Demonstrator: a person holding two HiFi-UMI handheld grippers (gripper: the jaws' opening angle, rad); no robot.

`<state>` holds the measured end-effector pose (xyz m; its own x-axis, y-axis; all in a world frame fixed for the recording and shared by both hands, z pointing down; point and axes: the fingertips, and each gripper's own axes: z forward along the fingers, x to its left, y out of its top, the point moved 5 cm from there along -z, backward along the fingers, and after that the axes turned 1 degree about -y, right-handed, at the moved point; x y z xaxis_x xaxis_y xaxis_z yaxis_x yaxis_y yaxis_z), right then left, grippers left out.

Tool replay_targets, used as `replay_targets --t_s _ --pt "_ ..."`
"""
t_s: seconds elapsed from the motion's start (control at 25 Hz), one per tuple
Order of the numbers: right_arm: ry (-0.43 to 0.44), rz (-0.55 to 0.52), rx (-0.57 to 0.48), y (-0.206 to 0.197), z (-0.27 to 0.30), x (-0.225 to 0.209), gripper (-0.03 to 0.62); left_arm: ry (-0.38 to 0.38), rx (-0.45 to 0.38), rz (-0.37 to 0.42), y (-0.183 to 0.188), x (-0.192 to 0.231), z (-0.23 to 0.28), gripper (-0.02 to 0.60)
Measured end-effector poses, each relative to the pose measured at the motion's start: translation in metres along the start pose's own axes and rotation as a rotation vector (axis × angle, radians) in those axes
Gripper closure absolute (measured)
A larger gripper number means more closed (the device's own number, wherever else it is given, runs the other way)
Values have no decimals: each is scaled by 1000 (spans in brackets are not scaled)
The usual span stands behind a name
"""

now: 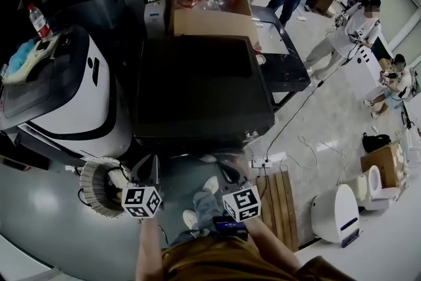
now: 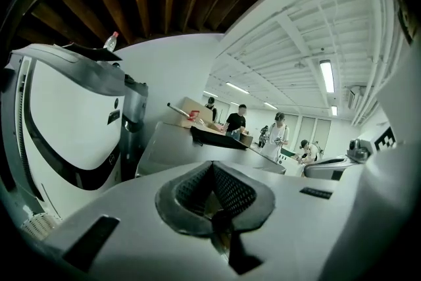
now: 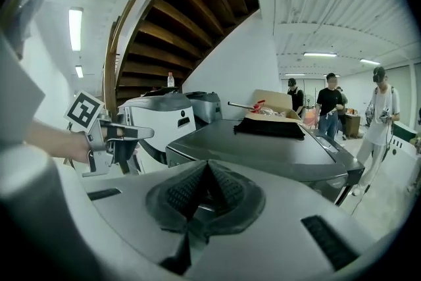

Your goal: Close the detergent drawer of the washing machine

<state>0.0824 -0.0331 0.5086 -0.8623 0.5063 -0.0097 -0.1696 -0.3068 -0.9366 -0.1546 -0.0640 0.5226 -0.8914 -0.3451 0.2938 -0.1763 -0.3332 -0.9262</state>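
- At the lower middle of the head view, the left tongs (image 1: 148,164) and the right tongs (image 1: 229,171) are hovering side by side. Both are pointing up the frame toward the front edge of the washing machine (image 1: 204,85), near it but apart from it.
- The machine's dark flat top is filling the centre of that frame. Its front face is turning away from the camera, so the detergent drawer cannot be made out in any view.
- In the left gripper view, the left tongs (image 2: 212,171) are sitting with their jaws pressed together and nothing between them. The machine's grey top (image 2: 191,148) is lying just beyond, right of centre.
- In the right gripper view, the right tongs (image 3: 205,171) are likewise closed and empty. The washing machine (image 3: 263,141) is standing ahead, right of centre.
- At the left of that view, a hand (image 3: 62,145) is holding the left tongs (image 3: 112,138) level.
- Both forearms are reaching up from the bottom edge of the head view, roughly parallel.
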Motion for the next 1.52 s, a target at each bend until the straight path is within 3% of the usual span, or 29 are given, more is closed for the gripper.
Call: replay_targets --t_s 0.36,0.56,0.88,1.52 --pt "2 28 -83 12 -24 13 582 -16 -71 33 26 -20 -32 558" --pt "-21 -40 -125 21 -38 20 582 -29 -93 46 33 -32 -44 558" --pt "-76 -49 -81 15 -43 15 582 -41 -102 65 36 -43 -50 558" --pt "-84 -44 -55 9 -46 20 582 -25 -93 62 28 -36 -54 558"
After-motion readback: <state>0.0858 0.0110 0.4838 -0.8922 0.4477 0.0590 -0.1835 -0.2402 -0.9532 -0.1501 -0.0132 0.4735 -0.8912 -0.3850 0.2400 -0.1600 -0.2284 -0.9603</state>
